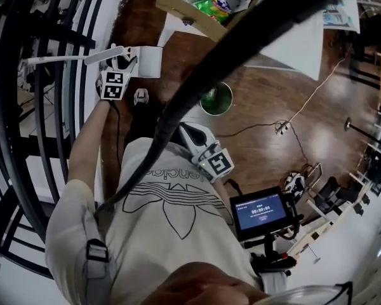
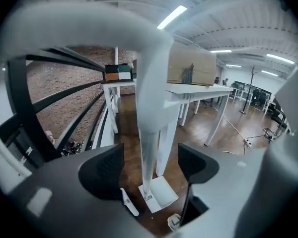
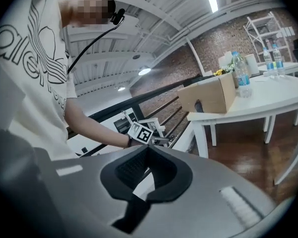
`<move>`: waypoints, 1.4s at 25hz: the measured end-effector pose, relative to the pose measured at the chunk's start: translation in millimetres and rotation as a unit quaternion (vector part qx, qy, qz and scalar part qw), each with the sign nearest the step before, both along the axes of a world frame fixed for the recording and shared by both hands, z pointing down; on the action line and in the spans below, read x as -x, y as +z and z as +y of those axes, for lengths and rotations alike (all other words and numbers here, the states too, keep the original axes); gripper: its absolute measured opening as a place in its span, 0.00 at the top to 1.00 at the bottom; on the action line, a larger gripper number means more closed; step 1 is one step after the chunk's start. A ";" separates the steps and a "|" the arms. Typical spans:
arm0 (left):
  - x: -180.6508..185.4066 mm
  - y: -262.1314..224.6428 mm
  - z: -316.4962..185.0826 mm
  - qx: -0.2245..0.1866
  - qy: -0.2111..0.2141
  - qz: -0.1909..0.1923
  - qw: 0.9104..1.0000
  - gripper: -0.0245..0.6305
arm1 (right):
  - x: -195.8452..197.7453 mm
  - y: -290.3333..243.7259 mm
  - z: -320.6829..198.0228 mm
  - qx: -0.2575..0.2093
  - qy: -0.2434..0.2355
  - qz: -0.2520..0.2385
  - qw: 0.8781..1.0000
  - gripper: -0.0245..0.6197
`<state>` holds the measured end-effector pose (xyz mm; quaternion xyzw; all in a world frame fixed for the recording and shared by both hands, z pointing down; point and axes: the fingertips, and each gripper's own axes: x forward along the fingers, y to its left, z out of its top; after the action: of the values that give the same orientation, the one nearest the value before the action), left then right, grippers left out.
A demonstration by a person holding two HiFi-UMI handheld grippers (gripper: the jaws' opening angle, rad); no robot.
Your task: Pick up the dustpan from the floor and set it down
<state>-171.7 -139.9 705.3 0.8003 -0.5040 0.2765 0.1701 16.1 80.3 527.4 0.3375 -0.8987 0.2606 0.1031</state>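
A white long-handled dustpan (image 2: pixel 161 195) stands on the wooden floor, its handle (image 2: pixel 148 133) rising straight up. My left gripper (image 2: pixel 150 163) is open, with that handle between the two jaws and a gap showing on each side. From the head view the left gripper (image 1: pixel 122 59) sits at the upper left beside the dustpan (image 1: pixel 150 61). My right gripper (image 1: pixel 187 128) hangs lower, in front of the person's shirt. In its own view the right gripper (image 3: pixel 148 150) is shut with its pads meeting, and nothing is in them.
Black curved railing bars (image 1: pixel 32 100) run down the left side. A white table (image 2: pixel 198 90) with a cardboard box (image 2: pixel 191 67) stands beyond the dustpan. A green bin (image 1: pixel 216 98) and a floor cable (image 1: pixel 286 127) lie to the right. A shoe (image 1: pixel 141 96) is near the dustpan.
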 end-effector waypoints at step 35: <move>-48.5 -209.1 71.0 -0.055 -0.005 0.061 0.997 0.86 | -17.2 -59.1 -53.1 -0.142 0.006 -0.034 0.989 0.96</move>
<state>-123.1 -68.9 496.2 0.8215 -0.5109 0.1980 0.1579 33.3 27.2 468.2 0.3447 -0.9276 0.1425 0.0222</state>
